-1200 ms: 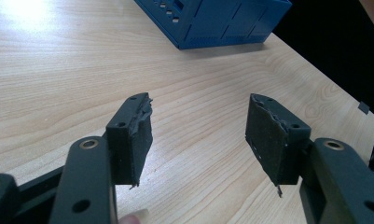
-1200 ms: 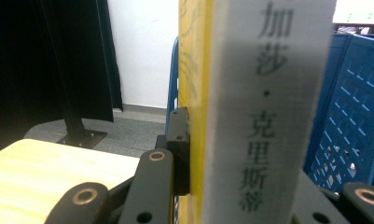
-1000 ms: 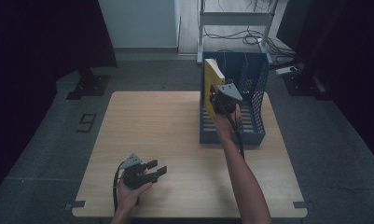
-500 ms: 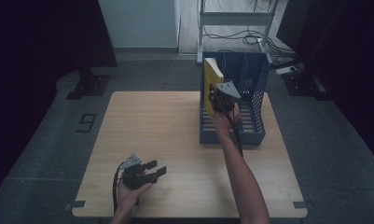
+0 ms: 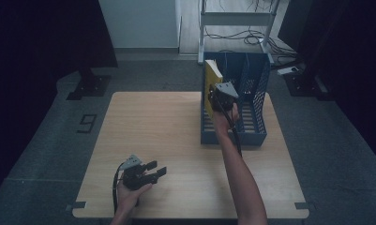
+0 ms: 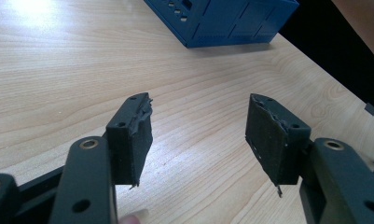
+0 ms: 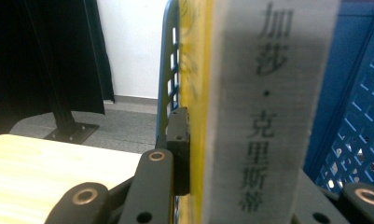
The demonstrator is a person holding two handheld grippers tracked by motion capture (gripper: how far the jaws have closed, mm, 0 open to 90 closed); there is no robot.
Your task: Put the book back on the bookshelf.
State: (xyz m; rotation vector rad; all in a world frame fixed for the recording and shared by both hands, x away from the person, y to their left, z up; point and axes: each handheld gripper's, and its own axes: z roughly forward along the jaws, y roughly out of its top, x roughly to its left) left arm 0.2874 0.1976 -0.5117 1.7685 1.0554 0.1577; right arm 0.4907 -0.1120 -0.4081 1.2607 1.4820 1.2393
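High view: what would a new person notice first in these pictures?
First, the yellow book, standing upright in the left compartment of the blue file rack at the table's far right. The right gripper is shut on it; in the right gripper view its grey spine carries printed characters. Near the front edge of the wooden table, the left gripper rests open, holding nothing.

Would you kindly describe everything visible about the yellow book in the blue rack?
The book has a yellow cover and a pale grey spine printed with dark Chinese characters. It stands upright in the leftmost slot of the rack, against its left wall. The right gripper is shut on it, one pad pressing the cover.
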